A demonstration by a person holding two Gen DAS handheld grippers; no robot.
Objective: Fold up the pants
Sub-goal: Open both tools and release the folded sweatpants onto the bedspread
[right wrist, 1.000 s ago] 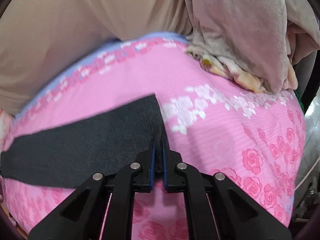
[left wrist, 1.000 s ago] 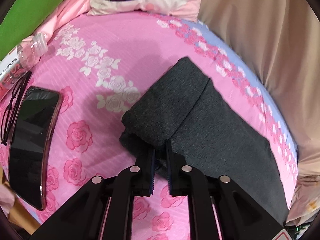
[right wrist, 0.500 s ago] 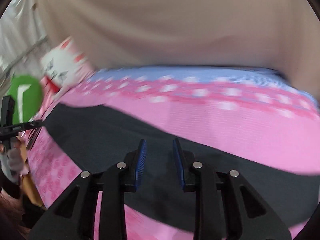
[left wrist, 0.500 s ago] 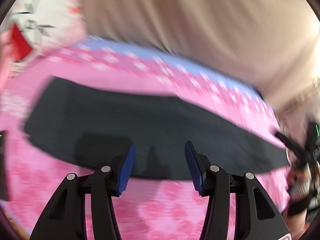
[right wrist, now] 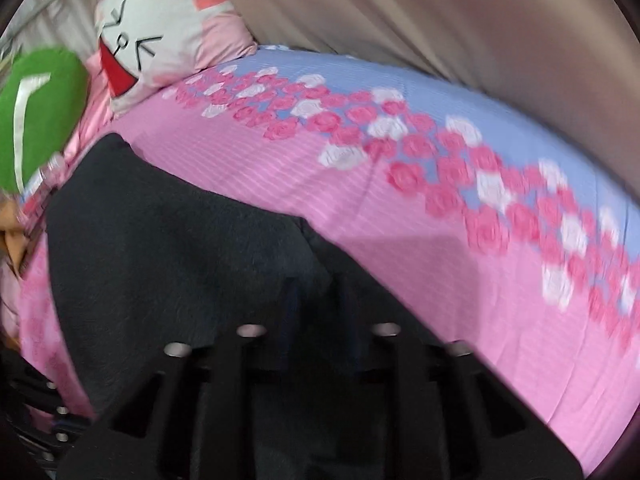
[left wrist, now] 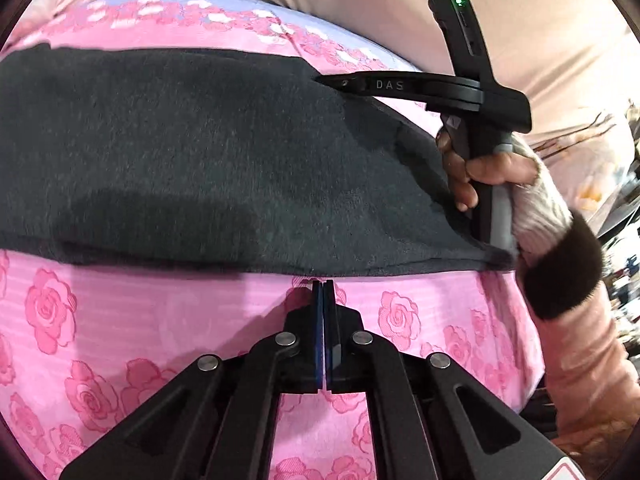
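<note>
One pair of dark grey pants [left wrist: 208, 160] lies folded into a long band across my pink rose-print bedsheet [left wrist: 140, 320], running from the left edge of the left wrist view to my right hand [left wrist: 476, 172] at the right.

My left gripper [left wrist: 322, 284]: jaws fully together, tips at the near hem of the pants; I cannot tell whether any cloth is pinched between them.

My right hand wraps one black handle; one pale sleeve with a dark cuff [left wrist: 560, 276] shows behind it.

Right wrist view, left to right: one green cushion [right wrist: 36, 120], one white cartoon-face pillow [right wrist: 160, 32], one beige curtain [right wrist: 460, 20]. The pants fill the lower left.

My right gripper [right wrist: 316, 292] sits over the cloth, heavily blurred; jaws closed, a hold not discernible.
</note>
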